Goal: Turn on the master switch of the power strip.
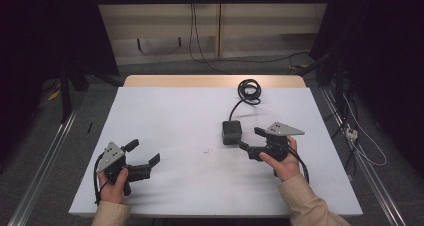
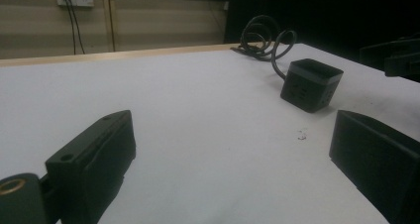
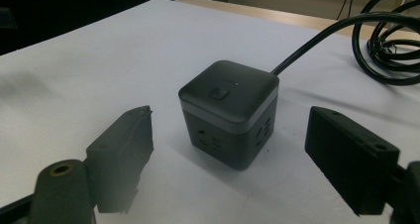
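Two grippers over a white table point(image 1: 200, 111), dark room around.

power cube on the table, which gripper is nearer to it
Right. The right gripper sits just beside the power cube, jaws open toward it without touching. The left gripper is well off toward the table's near left corner, open too.

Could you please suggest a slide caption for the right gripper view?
Right tool open, jaws apart on either side of a black cube power strip whose cord trails to a coil on the white table.
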Motion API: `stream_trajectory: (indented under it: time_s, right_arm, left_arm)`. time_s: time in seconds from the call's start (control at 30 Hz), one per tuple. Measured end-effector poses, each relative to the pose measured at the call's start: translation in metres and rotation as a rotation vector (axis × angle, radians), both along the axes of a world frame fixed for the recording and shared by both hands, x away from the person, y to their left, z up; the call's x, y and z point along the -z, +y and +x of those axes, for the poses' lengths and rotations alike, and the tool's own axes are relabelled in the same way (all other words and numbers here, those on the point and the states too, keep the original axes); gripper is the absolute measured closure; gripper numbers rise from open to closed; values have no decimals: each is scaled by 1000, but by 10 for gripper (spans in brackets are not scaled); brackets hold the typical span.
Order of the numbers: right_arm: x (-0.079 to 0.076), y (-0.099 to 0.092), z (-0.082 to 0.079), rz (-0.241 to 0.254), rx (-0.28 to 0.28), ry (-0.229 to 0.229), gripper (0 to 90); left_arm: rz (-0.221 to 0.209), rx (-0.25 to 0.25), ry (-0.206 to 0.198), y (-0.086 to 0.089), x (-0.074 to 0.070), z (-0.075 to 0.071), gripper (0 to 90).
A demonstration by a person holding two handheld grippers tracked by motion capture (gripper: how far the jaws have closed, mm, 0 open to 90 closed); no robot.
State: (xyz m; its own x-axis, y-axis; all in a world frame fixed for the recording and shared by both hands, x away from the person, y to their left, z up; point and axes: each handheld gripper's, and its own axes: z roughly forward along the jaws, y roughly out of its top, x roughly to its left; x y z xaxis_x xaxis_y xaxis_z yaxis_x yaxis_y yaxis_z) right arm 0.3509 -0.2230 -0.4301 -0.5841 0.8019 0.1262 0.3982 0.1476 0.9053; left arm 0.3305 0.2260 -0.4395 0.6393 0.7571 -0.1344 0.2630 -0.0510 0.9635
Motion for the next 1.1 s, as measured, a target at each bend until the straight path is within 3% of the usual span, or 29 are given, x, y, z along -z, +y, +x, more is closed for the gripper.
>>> stream_trajectory:
  time_s: [1.1]
  right_arm:
    - [7,-35,-39,-31,14,-27,174]
  left_arm:
    - [15,8,-1,-2,0,0,37]
